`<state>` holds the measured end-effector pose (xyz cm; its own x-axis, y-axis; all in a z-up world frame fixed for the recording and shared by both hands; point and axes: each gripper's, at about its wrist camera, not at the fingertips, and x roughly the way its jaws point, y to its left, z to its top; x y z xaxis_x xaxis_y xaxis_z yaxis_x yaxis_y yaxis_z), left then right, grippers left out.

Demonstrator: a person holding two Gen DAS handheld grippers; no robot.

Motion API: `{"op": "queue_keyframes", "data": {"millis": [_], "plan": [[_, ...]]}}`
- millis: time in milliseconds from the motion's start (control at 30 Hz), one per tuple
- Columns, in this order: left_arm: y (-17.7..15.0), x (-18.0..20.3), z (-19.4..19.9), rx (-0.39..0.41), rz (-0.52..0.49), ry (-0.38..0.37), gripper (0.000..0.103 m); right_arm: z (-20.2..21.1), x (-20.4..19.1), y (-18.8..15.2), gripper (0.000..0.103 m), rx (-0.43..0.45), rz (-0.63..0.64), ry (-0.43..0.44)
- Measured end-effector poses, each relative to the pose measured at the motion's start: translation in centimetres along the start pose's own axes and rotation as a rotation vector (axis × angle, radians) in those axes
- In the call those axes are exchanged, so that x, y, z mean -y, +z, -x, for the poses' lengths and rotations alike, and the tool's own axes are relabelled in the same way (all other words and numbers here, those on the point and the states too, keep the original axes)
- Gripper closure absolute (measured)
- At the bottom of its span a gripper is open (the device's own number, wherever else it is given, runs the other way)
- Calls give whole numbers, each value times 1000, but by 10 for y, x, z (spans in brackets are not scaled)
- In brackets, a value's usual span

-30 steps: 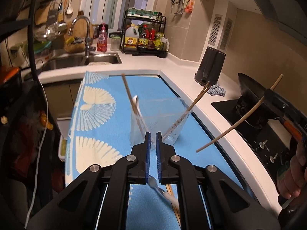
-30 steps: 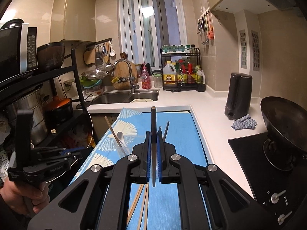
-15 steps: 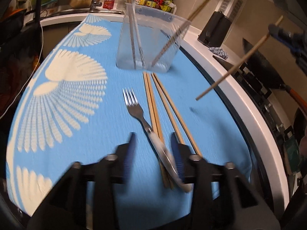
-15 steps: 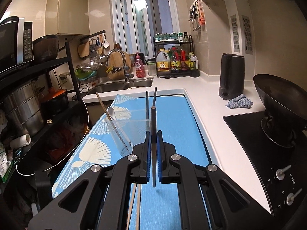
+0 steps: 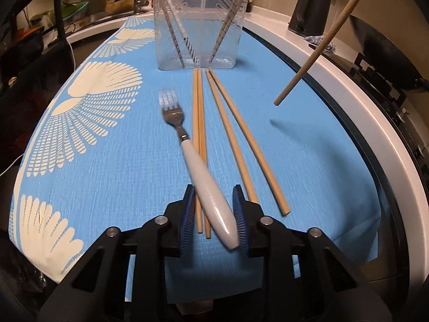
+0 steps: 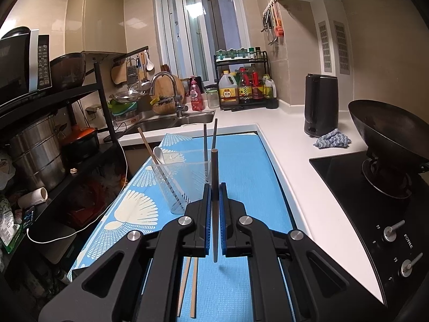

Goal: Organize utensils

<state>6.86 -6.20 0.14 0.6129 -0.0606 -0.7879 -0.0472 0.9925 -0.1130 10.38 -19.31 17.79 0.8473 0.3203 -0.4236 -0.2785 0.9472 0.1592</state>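
At lower centre, the left gripper (image 5: 213, 216) is closing around the fork's white handle (image 5: 211, 201); the right gripper (image 6: 213, 220) clamps a chopstick (image 6: 214, 185).

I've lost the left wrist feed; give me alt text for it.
The left gripper is closing around the white handle of a metal fork lying across two of four wooden chopsticks on a blue patterned mat. Behind stands a clear plastic utensil holder.

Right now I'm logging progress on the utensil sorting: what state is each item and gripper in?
fork: flat on the mat, handle between the closing left gripper
right gripper: shut on a chopstick
clear container: upright, holding utensils
four chopsticks: loose on the mat
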Motion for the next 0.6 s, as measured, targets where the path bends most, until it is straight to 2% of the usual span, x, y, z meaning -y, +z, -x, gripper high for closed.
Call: {"op": "queue_keyframes", "data": {"millis": [100, 267, 367, 500, 600], "plan": [[2, -13, 11, 26, 27, 18, 84, -1, -2, -1, 97, -2, 2, 7], [19, -42, 38, 112, 48, 31, 86, -2, -6, 4, 97, 7, 13, 15], [34, -55, 57, 212, 9, 23, 86, -1, -6, 9, 97, 19, 18, 16], [54, -63, 76, 343, -63, -28, 87, -1, -7, 16, 97, 32, 21, 13], [69, -66, 82, 400, -86, -59, 87, -1, -9, 21, 97, 38, 27, 12]]}}
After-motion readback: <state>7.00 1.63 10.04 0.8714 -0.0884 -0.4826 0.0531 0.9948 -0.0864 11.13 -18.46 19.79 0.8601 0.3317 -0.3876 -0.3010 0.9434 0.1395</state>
